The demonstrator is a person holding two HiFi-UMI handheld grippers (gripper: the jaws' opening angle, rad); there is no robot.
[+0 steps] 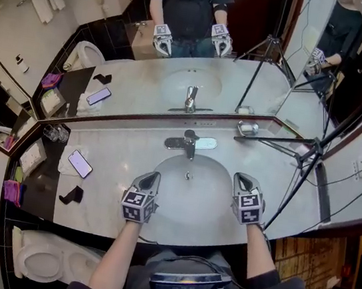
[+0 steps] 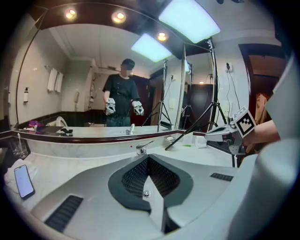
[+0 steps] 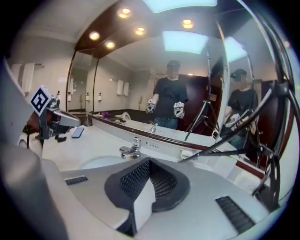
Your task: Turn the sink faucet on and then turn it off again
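Chrome single-lever sink faucet (image 1: 190,143): stands at the far rim of the white oval basin (image 1: 184,198), centred, backed against the mirror ledge. The spout reaches out over the basin toward the person. On top is a flat lever paddle. Its long axis appears to run crosswise along the basin's far rim, with the free end on the right in the head view. No water stream can be made out at the spout.

Left claw (image 1: 152,178): over the basin's left side, clenched, pads together, nothing between them.

Right claw (image 1: 240,178): at the basin's right rim, clenched likewise, empty.

Both point across the basin and slightly downward. Neither touches the faucet.

Judgement: the faucet lies beyond the basin from both claws, ahead-right of the left one and ahead-left of the right one. Both are about equally near the faucet body. The lever's free end lies on the right claw's side, so the right one looks better placed to work it.

The pale marble surface (image 1: 118,158) surrounds the basin.
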